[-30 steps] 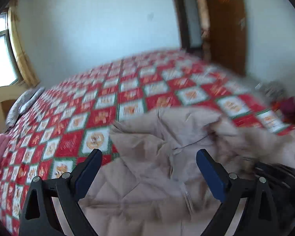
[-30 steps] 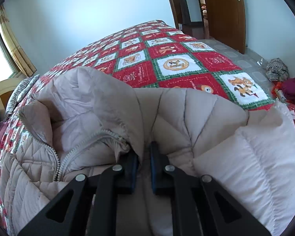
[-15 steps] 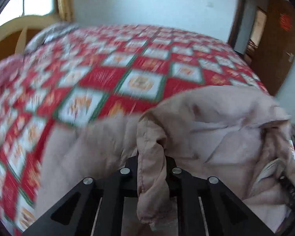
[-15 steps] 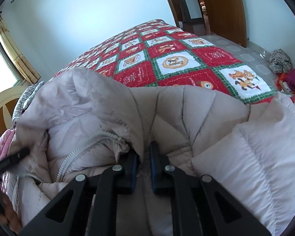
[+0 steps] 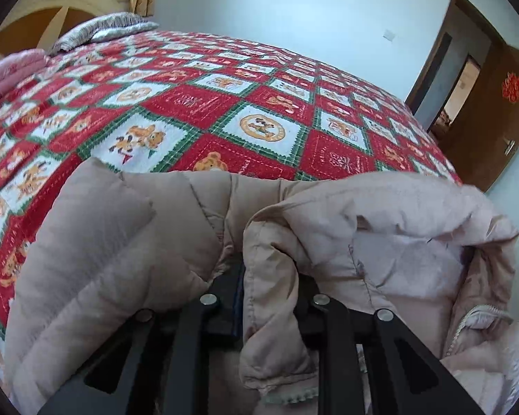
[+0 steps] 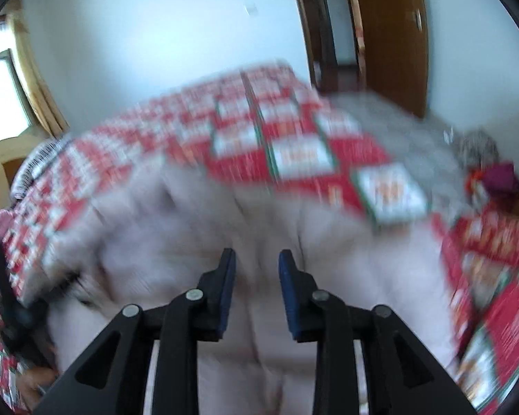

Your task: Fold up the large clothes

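A beige quilted down jacket (image 5: 128, 252) lies on a bed with a red, white and green patchwork quilt (image 5: 197, 103). My left gripper (image 5: 270, 276) is shut on a thick fold of the jacket's edge, which drapes over and hides the fingertips. A zipper (image 5: 467, 318) shows at lower right. In the blurred right wrist view the jacket (image 6: 225, 221) lies below my right gripper (image 6: 256, 259), which is open and empty just above the fabric. The left gripper's black frame (image 6: 10, 297) shows at the left edge.
A striped pillow (image 5: 103, 27) and a pink blanket (image 5: 7, 72) lie at the head of the bed by a wooden headboard (image 5: 52, 10). A brown door (image 6: 391, 34) stands at the right. Clothes (image 6: 491, 173) lie on the floor beside the bed.
My right gripper has let go of the jacket, opened and moved quickly. My left gripper closed on a fold of the jacket half a second ago and still holds it.
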